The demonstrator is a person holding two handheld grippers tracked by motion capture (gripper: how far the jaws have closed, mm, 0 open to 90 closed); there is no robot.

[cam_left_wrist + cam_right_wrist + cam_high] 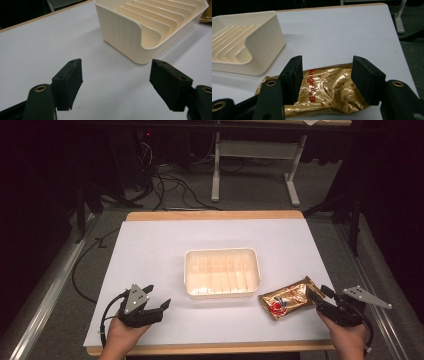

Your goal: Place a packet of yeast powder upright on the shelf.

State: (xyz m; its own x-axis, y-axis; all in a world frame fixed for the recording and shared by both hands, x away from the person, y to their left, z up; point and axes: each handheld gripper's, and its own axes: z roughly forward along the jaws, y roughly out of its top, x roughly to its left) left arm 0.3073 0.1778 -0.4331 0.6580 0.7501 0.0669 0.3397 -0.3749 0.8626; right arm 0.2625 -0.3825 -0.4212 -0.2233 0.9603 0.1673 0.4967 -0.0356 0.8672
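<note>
Gold foil packet point(329, 90) between right tool point(325, 80) jaws

Gold packet point(324, 92) lower edge cut off, partly behind fingers point(292, 80); print unreadable.

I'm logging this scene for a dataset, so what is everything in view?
snack packet: one, gold with red print, near right of the table, between the right tongs' jaws, no grip visible.
tray: one, cream, ribbed inside, table centre, empty.
table: one, white top, wood edge.
desk frame: one, white, on the floor beyond.
cables: several, black, on the floor.
left tongs: black, open over bare table.
right tongs: black, open around the packet.
hands: two, bottom edge.
</note>
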